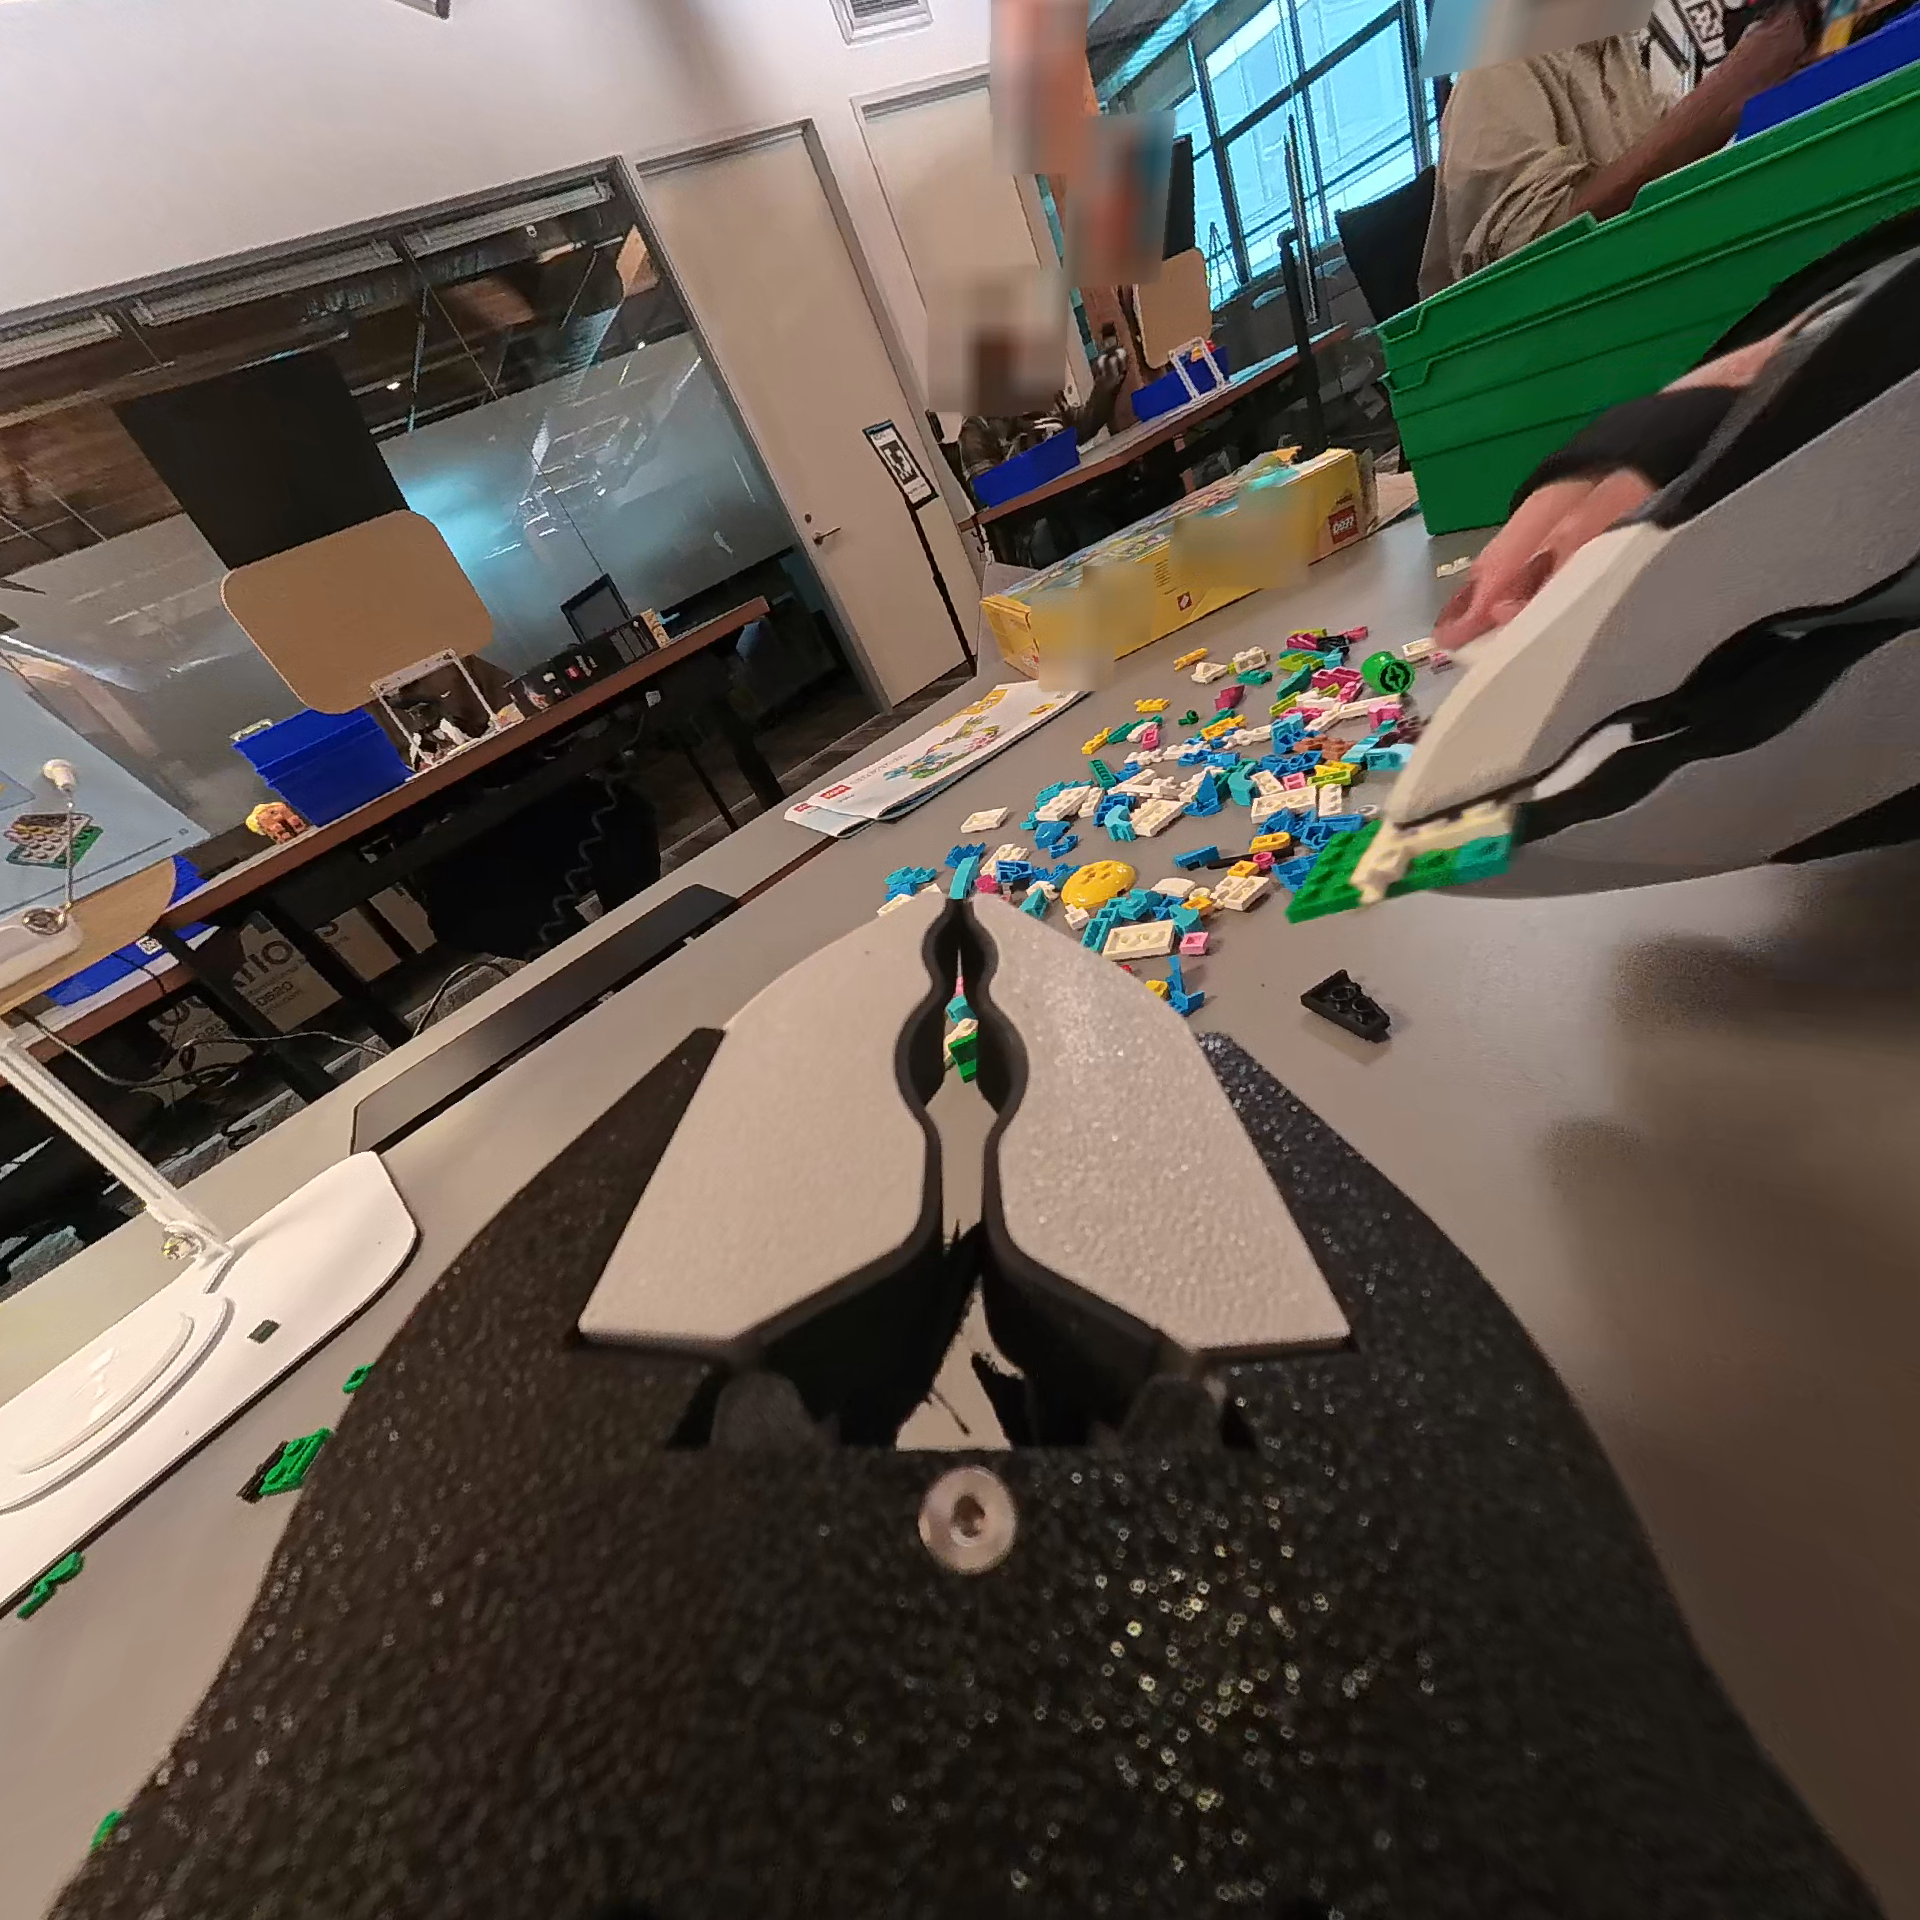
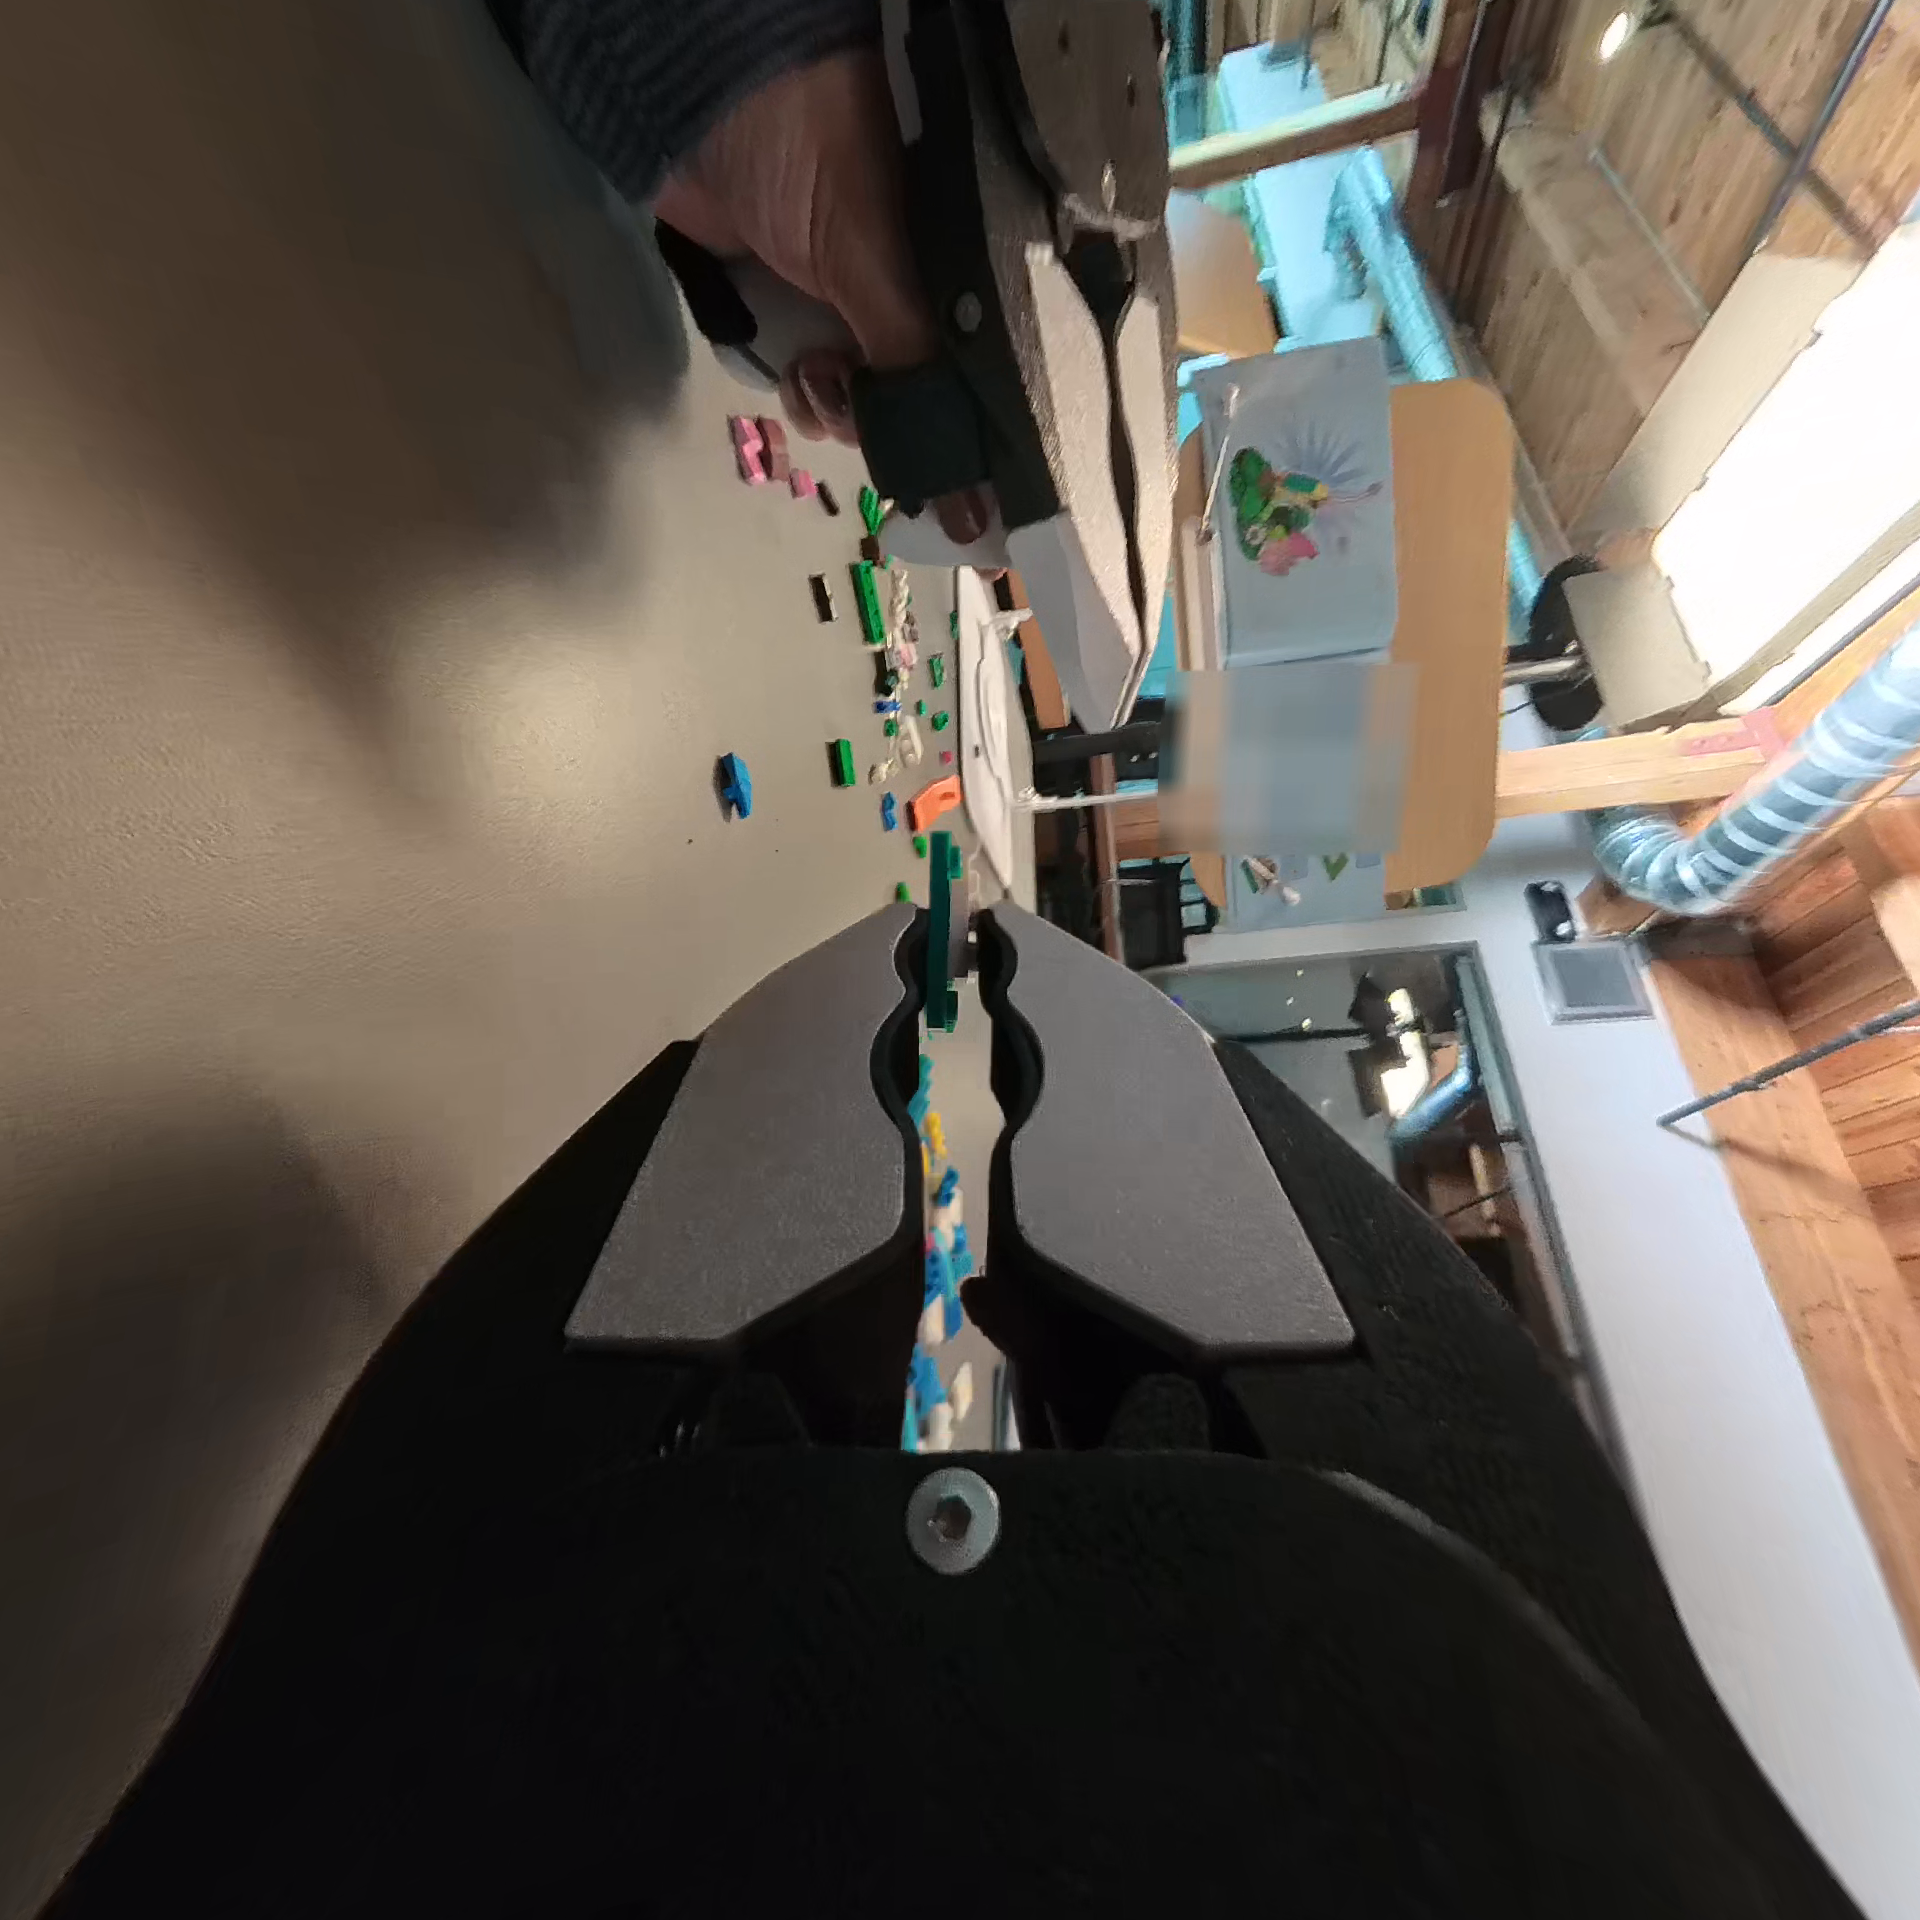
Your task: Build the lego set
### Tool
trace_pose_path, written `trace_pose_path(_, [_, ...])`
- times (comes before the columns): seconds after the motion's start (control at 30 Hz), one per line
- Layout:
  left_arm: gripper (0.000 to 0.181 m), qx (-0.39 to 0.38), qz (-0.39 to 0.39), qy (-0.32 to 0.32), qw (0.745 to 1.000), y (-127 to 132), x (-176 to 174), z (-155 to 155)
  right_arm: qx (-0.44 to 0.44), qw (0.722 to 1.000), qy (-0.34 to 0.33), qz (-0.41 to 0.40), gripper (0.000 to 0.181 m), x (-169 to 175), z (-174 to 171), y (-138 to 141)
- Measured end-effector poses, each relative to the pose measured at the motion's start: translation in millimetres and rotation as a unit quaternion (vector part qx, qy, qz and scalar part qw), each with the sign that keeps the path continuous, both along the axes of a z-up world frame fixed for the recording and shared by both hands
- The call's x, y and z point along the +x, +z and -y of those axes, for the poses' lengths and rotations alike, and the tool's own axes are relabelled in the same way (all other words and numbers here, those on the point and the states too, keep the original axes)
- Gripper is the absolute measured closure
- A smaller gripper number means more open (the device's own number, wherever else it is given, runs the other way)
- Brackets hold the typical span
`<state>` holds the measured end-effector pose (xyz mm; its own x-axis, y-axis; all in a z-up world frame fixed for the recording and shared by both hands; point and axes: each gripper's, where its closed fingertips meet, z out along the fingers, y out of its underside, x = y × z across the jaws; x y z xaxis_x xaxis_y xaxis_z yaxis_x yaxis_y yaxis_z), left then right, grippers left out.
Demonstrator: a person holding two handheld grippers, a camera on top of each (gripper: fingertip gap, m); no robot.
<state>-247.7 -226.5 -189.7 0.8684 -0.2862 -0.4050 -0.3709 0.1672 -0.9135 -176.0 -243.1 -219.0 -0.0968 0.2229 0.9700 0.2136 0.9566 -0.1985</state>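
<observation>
only a small green and white assembly (image 1: 1392,857) built, clamped in right gripper (image 2: 948,940); left gripper (image 1: 961,914) closed, empty; most loose bricks (image 1: 1195,800) unplaced.

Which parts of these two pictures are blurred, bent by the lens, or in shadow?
Left wrist view: wide-angle lens bends the door frames; the right gripper holding the green assembly is slightly motion-blurred; the brick pile is fairly sharp. Right wrist view: picture is rolled sideways; soft shadows and a pale glare patch lie on the grey table; the left gripper is blurred.
</observation>
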Motion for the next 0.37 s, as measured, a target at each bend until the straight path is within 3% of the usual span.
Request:
trace_pose_path(0.23, [0.181,-0.001,-0.001,-0.001,1.000,0,0,0,-0.109,0.989,-0.097,0.037,0.175,1,-34,-13])
trace_pose_path(0.37, [0.181,-0.001,-0.001,-0.002,1.000,0,1,0,-0.124,0.982,-0.141,0.013,0.175,4,-49,-6])
